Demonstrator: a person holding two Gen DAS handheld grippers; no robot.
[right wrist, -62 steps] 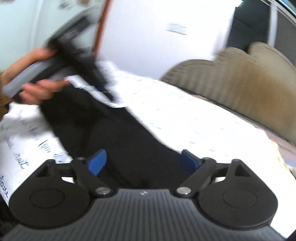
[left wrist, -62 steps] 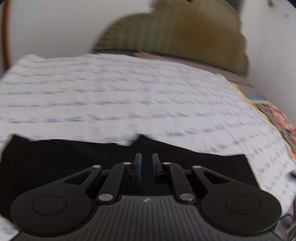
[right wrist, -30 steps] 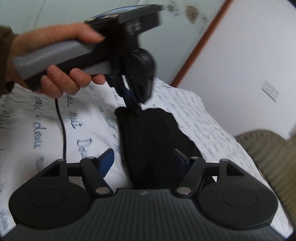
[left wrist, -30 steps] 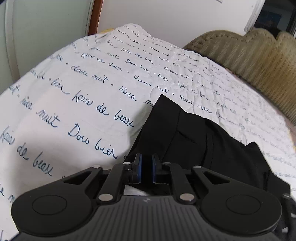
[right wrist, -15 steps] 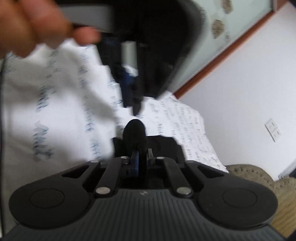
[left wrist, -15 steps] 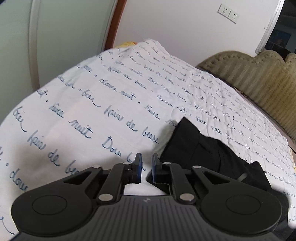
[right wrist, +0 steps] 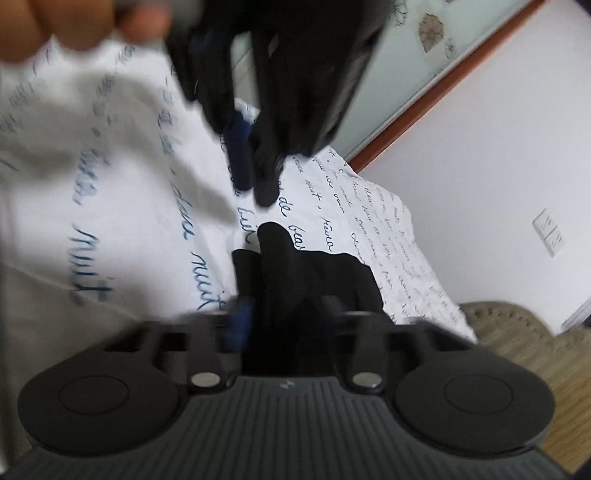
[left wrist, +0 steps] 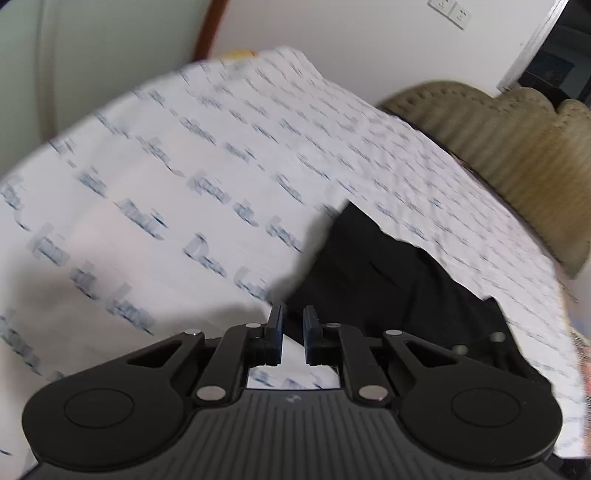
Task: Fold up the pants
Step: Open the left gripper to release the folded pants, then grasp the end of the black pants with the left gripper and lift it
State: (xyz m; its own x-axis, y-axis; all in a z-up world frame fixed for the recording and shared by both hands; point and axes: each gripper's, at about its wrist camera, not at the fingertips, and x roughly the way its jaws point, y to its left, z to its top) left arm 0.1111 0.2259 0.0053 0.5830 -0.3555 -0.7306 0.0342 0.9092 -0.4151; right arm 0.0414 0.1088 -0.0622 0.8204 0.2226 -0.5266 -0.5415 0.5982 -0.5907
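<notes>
The black pants (left wrist: pixel 391 280) lie bunched in a narrow folded strip on the bed, ahead and to the right in the left wrist view. My left gripper (left wrist: pixel 293 325) is shut with only white sheet behind its pads, just left of the pants' near edge. In the right wrist view a raised fold of the pants (right wrist: pixel 295 273) sits between the jaws of my right gripper (right wrist: pixel 288 317), which are blurred and opening and do not press on the cloth. The left gripper (right wrist: pixel 255 184) hangs just above and beyond that fold, held by a person's hand (right wrist: pixel 44 26).
A white bedsheet (left wrist: pixel 155 192) with blue handwriting covers the bed. An olive ribbed headboard (left wrist: pixel 517 147) stands at the far right. A white wall with sockets (left wrist: pixel 448 13) and a wood-framed glass panel (right wrist: pixel 443 40) border the bed.
The right gripper's jaws, pinched together on the pants' fold half a second ago, now stand apart. The left gripper stayed shut and drifted left off the pants' edge.
</notes>
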